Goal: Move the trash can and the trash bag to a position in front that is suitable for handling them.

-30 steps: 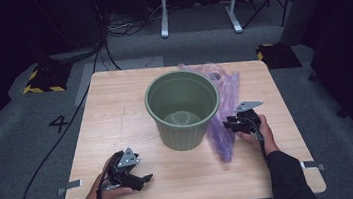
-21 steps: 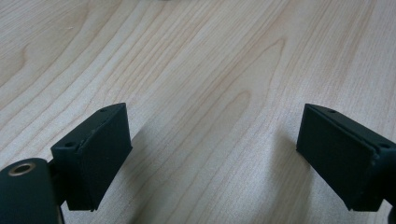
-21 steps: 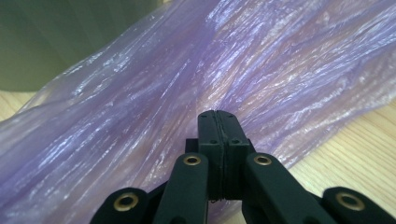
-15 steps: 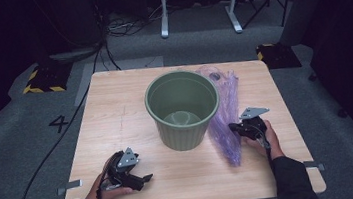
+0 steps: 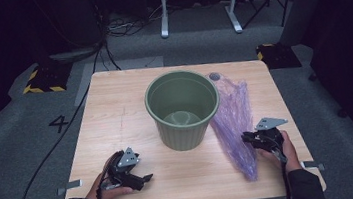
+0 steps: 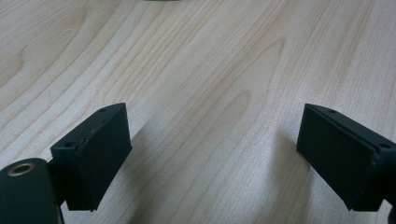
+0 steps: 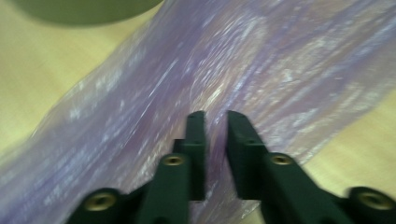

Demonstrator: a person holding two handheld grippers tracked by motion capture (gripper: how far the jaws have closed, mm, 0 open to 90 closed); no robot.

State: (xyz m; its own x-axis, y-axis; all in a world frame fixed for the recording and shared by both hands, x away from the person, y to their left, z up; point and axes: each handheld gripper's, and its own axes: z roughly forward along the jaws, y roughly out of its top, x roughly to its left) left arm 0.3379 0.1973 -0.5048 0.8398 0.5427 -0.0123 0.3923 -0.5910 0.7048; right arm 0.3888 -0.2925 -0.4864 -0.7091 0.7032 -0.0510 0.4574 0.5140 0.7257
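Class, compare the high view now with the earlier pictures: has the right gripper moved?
Yes. The right gripper has drawn back toward the table's near edge, away from the green bin, along the purple plastic bag; its jaws have just been opening slightly.

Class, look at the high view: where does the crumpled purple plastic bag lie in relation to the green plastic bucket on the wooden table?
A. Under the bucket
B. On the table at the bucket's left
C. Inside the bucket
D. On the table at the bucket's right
D: the crumpled purple plastic bag lies on the wooden table at the right of the green plastic bucket.
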